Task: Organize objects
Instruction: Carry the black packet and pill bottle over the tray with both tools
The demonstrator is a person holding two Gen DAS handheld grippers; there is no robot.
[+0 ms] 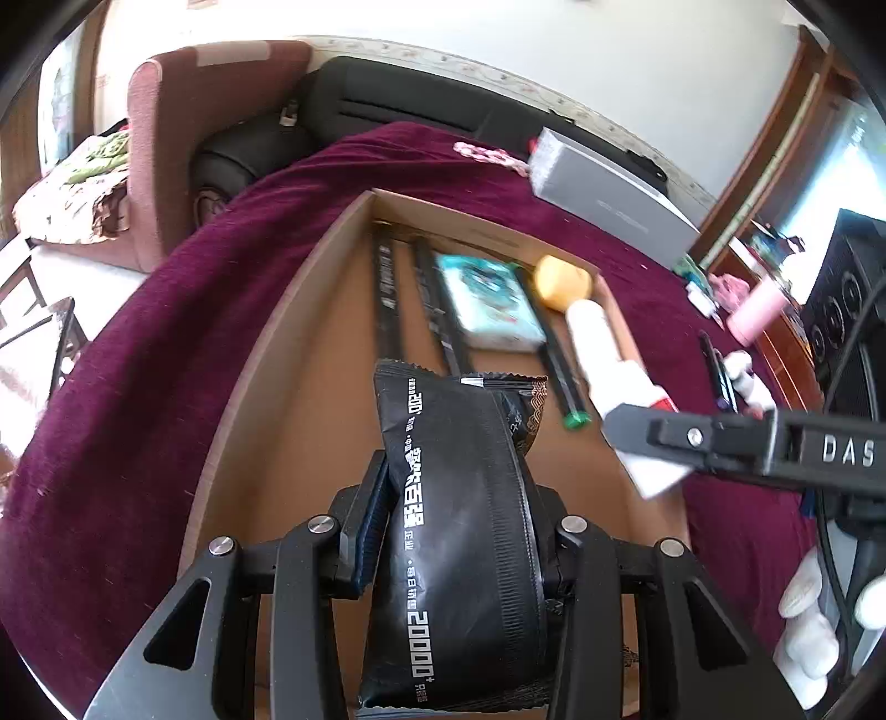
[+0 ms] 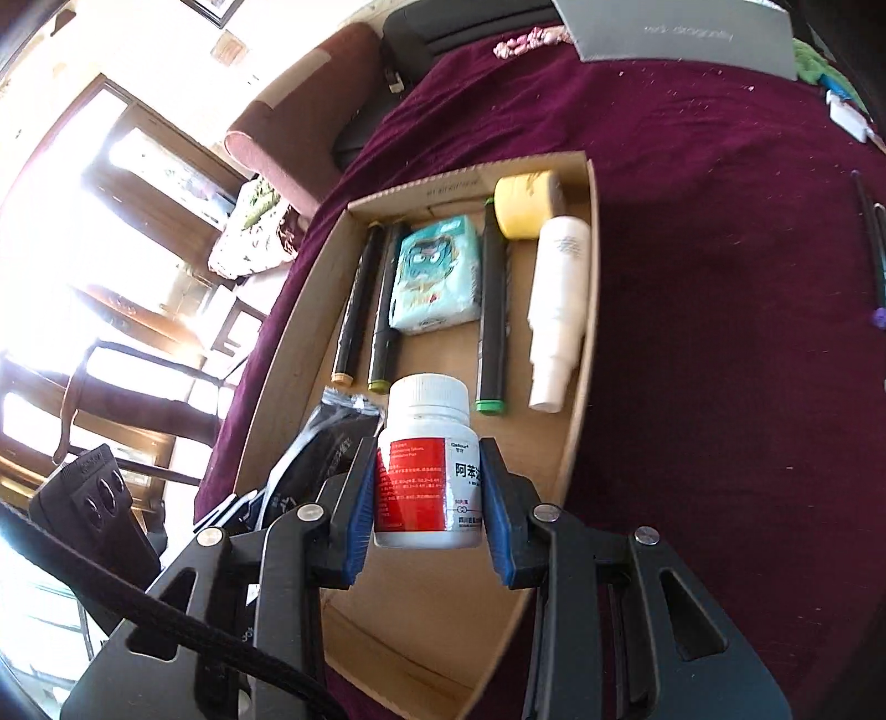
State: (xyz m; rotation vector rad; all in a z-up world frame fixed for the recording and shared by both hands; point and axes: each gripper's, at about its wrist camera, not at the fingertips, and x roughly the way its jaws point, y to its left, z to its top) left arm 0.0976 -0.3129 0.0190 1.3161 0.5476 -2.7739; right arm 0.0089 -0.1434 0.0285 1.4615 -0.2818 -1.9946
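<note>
A shallow cardboard box (image 1: 310, 310) (image 2: 581, 387) lies on a maroon cloth. In it are three black markers (image 2: 493, 310), a teal tissue pack (image 2: 437, 277) (image 1: 493, 304), a yellow tape roll (image 2: 523, 205) (image 1: 562, 279) and a white spray bottle (image 2: 559, 299) (image 1: 595, 338). My left gripper (image 1: 459, 515) is shut on a black snack packet (image 1: 459, 498) over the box's near end; the packet also shows in the right wrist view (image 2: 326, 437). My right gripper (image 2: 426, 498) is shut on a white pill bottle (image 2: 426, 465) with a red label, above the box's near half. It reaches in from the right in the left wrist view (image 1: 653, 437).
A grey carton (image 1: 603, 188) (image 2: 681, 33) lies on the cloth beyond the box. Pens (image 1: 717, 371), a pink cup (image 1: 756, 310) and small items lie at the right. A maroon armchair (image 1: 183, 127) and black bag (image 1: 387, 105) stand behind the table.
</note>
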